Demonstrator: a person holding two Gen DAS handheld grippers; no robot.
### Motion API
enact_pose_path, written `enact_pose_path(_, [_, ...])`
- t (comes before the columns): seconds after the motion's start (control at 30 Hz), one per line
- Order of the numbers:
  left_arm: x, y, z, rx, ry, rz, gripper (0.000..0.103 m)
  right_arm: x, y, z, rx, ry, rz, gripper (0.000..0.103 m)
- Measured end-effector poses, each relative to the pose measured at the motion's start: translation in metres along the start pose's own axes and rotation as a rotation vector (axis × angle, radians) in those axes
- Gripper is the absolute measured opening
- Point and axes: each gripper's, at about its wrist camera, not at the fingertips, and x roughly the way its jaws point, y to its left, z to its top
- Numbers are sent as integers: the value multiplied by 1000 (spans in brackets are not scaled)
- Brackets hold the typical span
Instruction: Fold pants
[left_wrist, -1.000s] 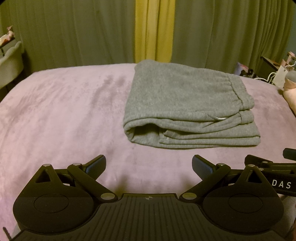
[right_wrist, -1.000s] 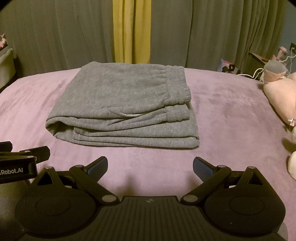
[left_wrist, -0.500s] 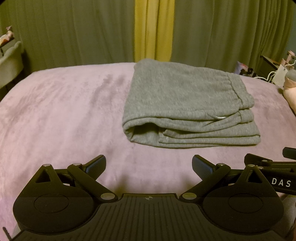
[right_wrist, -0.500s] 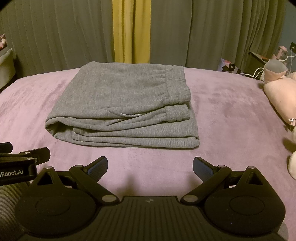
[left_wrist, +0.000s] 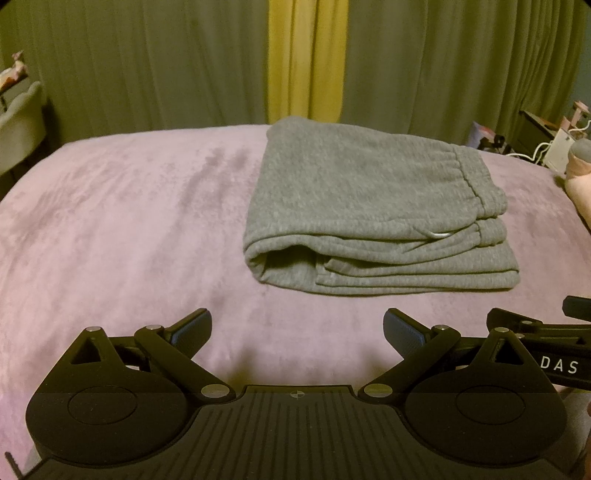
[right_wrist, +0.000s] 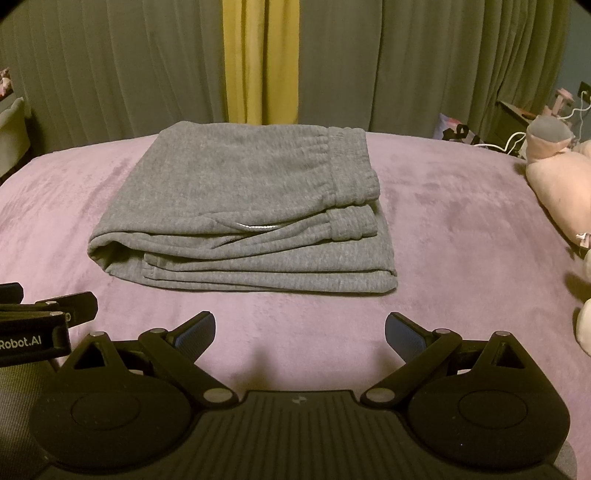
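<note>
jaws of both grippers gape wide, empty, near folded pants on bedspread.

Grey pants — folded; flat

Folded grey pants on purple blanket, left claw spread wide, empty

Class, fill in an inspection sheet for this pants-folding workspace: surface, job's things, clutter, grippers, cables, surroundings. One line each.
Surface: bed under a pink-purple blanket, lightly rumpled.
Job's things: grey pants folded in a layered stack, waistband to the right, white drawstring showing.
Clutter: pink plush toy at the bed's right edge.
Grippers: left gripper and right gripper both open, side by side, short of the pants, holding nothing.
Cables: white cable beyond the bed, far right.
Surroundings: green curtains with a yellow strip; a chair at left.
</note>
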Motion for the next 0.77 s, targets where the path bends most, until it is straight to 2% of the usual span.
enact_pose_path(0.77, [-3, 0, 3, 21, -19, -17, 102, -1, 0, 1, 1, -6, -1, 99])
